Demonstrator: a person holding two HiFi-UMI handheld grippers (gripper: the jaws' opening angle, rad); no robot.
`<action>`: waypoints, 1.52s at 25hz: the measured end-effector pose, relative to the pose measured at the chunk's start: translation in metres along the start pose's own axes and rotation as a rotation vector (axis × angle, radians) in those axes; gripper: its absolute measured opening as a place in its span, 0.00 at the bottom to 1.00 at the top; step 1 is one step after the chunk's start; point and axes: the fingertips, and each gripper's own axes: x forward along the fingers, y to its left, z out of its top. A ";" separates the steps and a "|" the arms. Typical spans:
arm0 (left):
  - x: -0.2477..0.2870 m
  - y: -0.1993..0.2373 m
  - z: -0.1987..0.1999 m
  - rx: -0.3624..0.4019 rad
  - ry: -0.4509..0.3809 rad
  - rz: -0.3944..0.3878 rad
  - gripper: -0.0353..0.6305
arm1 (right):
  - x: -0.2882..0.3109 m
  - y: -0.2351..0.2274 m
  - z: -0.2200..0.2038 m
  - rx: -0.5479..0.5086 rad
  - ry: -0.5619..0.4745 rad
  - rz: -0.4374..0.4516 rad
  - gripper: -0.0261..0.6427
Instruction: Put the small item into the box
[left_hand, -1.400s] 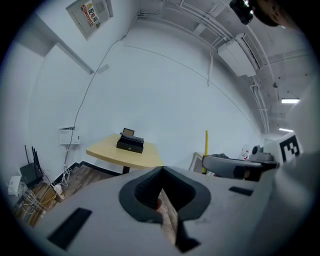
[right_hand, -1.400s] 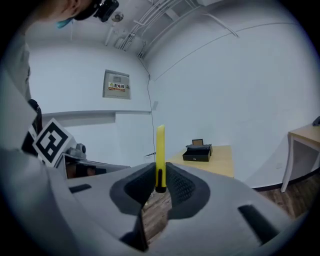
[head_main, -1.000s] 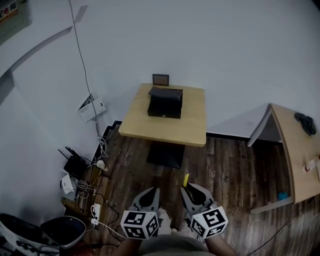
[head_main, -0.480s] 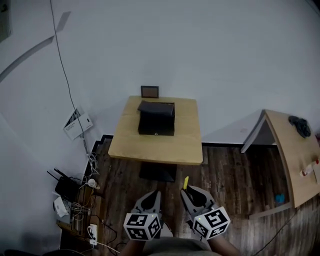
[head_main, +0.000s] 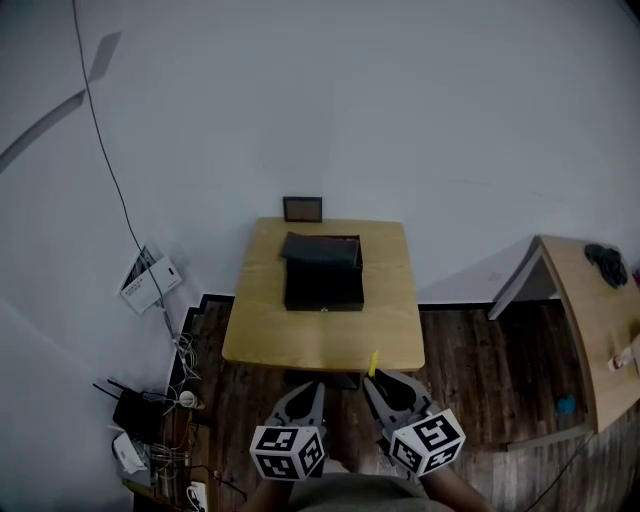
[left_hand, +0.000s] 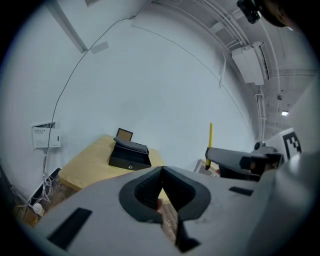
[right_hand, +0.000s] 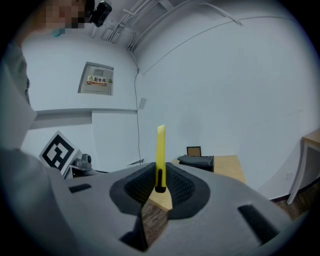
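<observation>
The small yellow item (right_hand: 160, 145) is being gripped by the right gripper (right_hand: 160, 175). Its dark lower end is being pinched between the jaws, and its yellow length is standing upright above them. The jaws of the left gripper (left_hand: 161, 171) are being pressed together at their tips, with nothing between them.

In the head view both grippers are being held side by side at the bottom of the frame, over the wooden floor (head_main: 480, 365). They are just short of the near edge of the surface (head_main: 390, 330). The tip of the item is being seen right against that near edge, so the item is being carried in the air, not resting on anything.

The black box (head_main: 323, 288) is sitting on the surface, toward its far side and well apart from the item. A dark flap is lying across the rear of its top, and how far the box is open cannot be told. A small dark frame (head_main: 302, 208) is standing just behind the box at the far edge, against the white wall (head_main: 420, 110).

A second table (head_main: 580, 300) is standing to the right, well apart from the surface. A router (head_main: 128, 404) with a tangle of cables is lying on the floor at the left.
</observation>
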 end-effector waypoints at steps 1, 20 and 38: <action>0.007 0.008 0.005 0.000 0.001 -0.002 0.06 | 0.011 -0.003 0.002 0.002 0.000 -0.002 0.12; 0.092 0.101 0.047 -0.021 0.038 -0.001 0.06 | 0.143 -0.049 0.013 0.010 0.030 -0.050 0.12; 0.187 0.153 0.076 -0.095 0.055 0.145 0.06 | 0.259 -0.135 0.009 -0.080 0.208 0.084 0.12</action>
